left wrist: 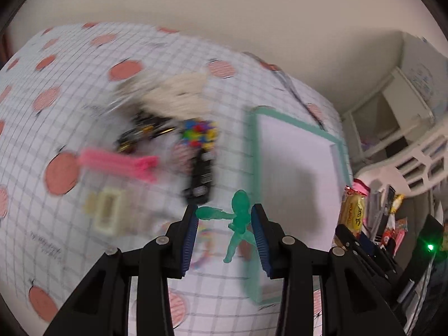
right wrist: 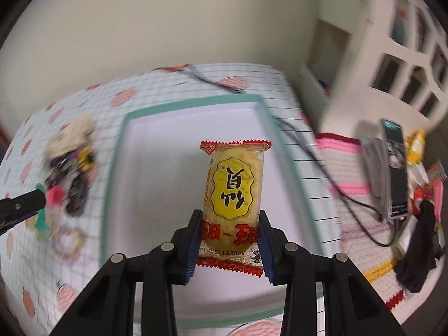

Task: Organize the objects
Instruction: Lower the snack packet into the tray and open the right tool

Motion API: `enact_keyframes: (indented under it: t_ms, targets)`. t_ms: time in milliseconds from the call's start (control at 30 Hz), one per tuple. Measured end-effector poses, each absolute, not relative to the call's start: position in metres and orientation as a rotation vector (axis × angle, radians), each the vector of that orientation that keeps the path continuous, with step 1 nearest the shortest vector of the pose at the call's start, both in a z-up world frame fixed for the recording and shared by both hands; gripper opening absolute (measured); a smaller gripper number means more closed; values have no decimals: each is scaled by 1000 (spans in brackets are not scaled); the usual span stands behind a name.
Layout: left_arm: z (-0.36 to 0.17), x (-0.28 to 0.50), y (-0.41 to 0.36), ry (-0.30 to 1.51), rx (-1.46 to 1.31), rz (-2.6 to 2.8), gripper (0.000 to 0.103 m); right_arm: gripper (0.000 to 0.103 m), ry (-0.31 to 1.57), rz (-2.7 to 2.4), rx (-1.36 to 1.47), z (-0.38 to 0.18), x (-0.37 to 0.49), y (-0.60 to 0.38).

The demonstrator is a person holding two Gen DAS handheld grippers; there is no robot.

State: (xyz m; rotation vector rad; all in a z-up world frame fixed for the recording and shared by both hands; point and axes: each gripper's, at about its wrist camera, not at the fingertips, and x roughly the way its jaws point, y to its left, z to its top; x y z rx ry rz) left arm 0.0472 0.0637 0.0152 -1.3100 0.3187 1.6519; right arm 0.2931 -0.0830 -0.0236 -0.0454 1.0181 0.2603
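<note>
Carrying the snack packet (right wrist: 233, 196) clamped in the right gripper (right wrist: 230, 240), lower it flat into the tray (right wrist: 193, 103); left gripper (left wrist: 224, 224) pinches the green figurine (left wrist: 239, 218).

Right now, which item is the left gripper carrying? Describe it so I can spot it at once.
Start at the white tray with the mint-green rim on the checked tablecloth. Just left of it, the left gripper holds a small translucent green figurine. It is the only green, human-shaped piece; the nearby clutter is pink, black and multicoloured.
</note>
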Motion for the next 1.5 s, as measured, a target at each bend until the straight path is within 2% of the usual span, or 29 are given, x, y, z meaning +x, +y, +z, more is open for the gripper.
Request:
enact_keyframes:
  t_ms: [200, 433, 700, 1400, 1500]
  targets:
    - [19, 93, 100, 394, -1168, 1561, 40, 39, 1000, 214, 19, -28, 306, -103]
    - [-2, 128, 125, 485, -1116, 1498, 41, 40, 1013, 209, 13, -37, 311, -98]
    - [-41, 123, 131, 500, -1204, 1478, 40, 40, 1076, 228, 1, -53, 314, -86]
    - [-51, 141, 131, 607, -1171, 1402, 42, 42, 1180, 225, -39, -74, 312, -74]
    - [-49, 140, 130, 598, -1172, 1393, 47, 43, 1176, 220, -39, -73, 311, -74]
